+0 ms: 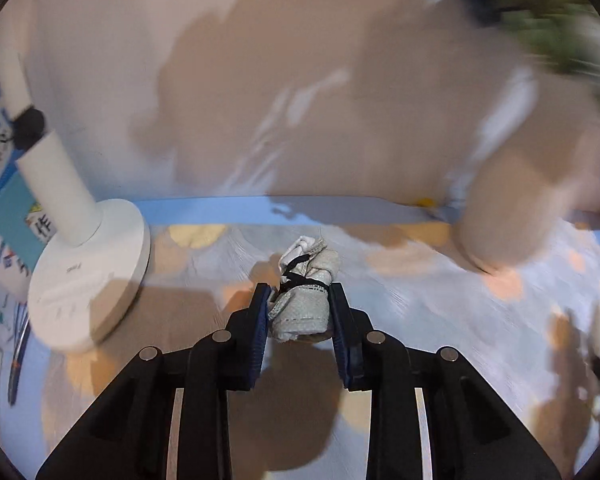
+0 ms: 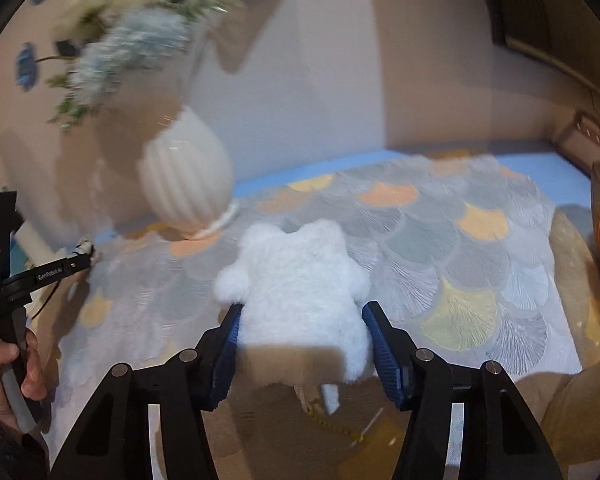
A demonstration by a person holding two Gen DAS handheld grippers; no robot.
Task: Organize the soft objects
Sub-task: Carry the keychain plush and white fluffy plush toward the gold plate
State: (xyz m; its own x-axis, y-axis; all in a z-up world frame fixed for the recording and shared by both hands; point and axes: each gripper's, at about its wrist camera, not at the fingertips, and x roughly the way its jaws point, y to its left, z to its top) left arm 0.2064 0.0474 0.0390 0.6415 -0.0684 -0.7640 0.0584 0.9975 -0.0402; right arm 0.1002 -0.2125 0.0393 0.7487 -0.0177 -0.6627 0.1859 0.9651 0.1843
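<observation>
1. Your left gripper (image 1: 300, 292) is clenched on a small rolled cloth bundle (image 1: 305, 300). Its blue pads (image 1: 260, 320) sit narrow and press both flanks of the roll.
2. That bundle is pale, dotted fabric bound with a thin black cord, its crumpled white end poking forward past the fingertips. It lies on the patterned mat (image 1: 440, 320), near the round base of a white lamp (image 1: 88, 276) off to the left.
3. In the right wrist view, your hand (image 2: 8, 368) wraps the left tool's handle at the far left edge.
4. Your right gripper (image 2: 302, 314) stands about half open, with a fluffy white plush toy (image 2: 300, 292) between its fingers (image 2: 384, 352). The pads appear to touch the fur on both sides, so it looks like a grip, though the pile hides the contact line.
5. The plush is soft, bear-shaped, ears and stubby arms pointing away from you, resting mid-mat on the fan-scale pattern (image 2: 460, 280), just in front of a ribbed white vase (image 2: 184, 180) holding blurred flowers.
</observation>
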